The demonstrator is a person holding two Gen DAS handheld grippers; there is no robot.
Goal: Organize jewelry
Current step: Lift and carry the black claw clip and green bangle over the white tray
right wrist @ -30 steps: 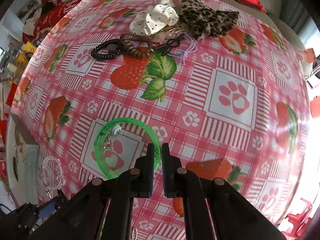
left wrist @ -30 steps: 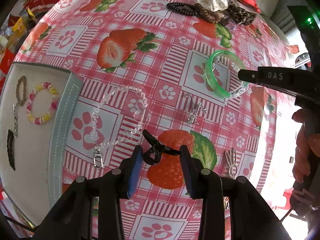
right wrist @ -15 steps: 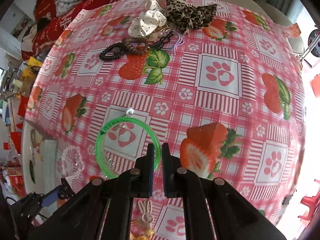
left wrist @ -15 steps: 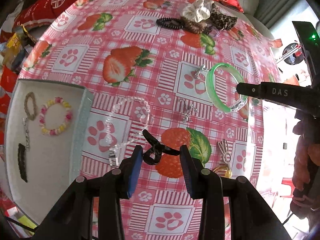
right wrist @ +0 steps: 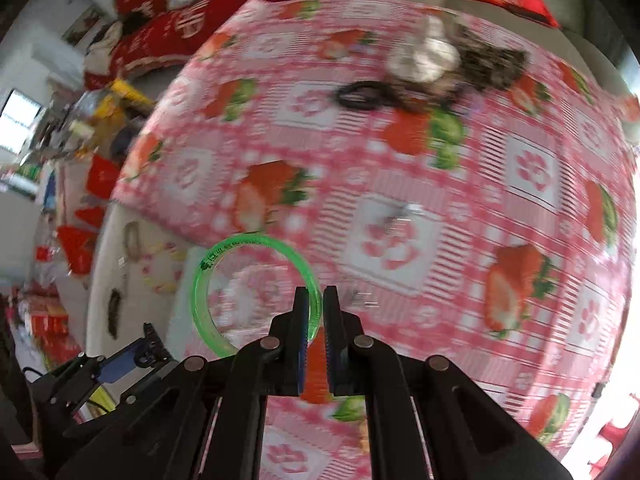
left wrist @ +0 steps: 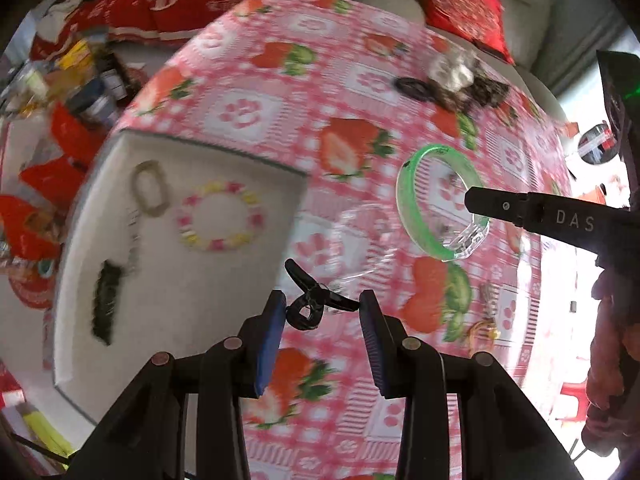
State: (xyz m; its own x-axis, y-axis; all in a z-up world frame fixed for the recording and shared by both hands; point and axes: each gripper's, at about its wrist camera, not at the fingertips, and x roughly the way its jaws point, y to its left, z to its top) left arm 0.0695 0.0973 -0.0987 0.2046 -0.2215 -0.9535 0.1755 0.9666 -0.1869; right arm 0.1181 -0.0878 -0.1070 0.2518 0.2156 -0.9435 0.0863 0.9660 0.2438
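Mostly blurred: tablecloth and far hair ties smear. My right claw pinches the green bangle; my left claw, part spread, grips a black clip beside the tray.

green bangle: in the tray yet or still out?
Out. The green bangle is clamped in the right gripper, in the air beside the tray.
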